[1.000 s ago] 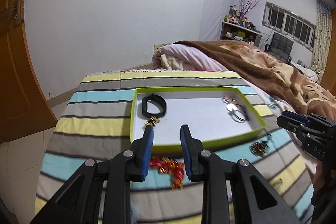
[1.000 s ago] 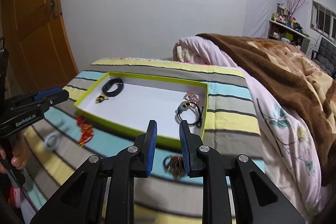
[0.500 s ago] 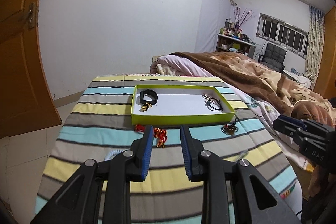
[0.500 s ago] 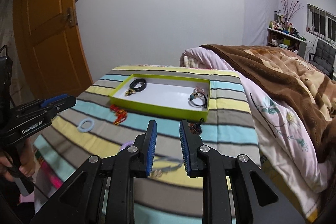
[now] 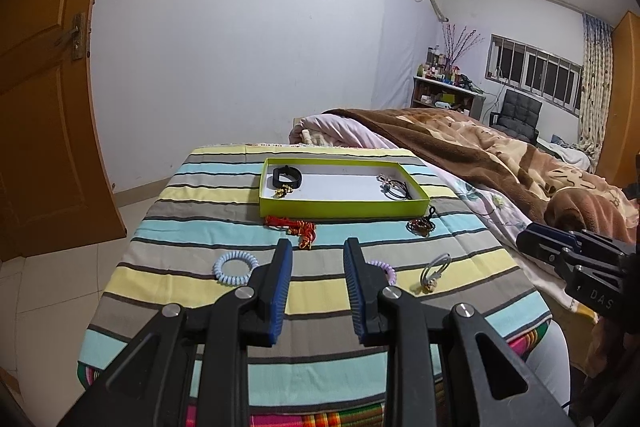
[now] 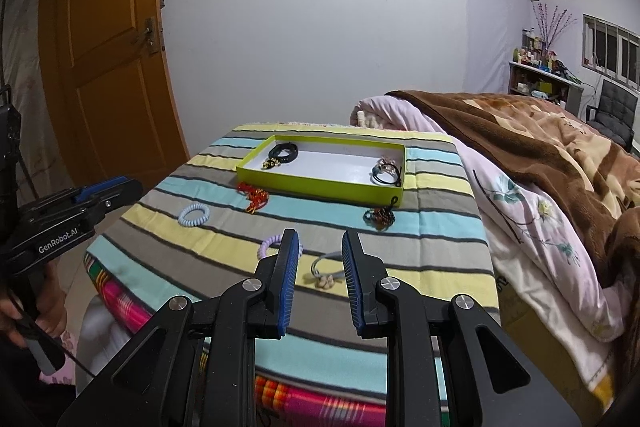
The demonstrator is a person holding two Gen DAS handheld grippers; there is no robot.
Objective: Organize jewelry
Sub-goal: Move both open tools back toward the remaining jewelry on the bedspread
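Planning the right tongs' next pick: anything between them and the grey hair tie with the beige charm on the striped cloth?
Nothing visible. The grey hair tie with the beige charm lies on bare striped cloth just ahead of the open right tongs. The purple spiral hair tie sits to its left, apart from it.

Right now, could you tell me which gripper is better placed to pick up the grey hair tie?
Right, I think. The grey hair tie lies directly ahead of the open right gripper; from the left gripper it sits off to the side.
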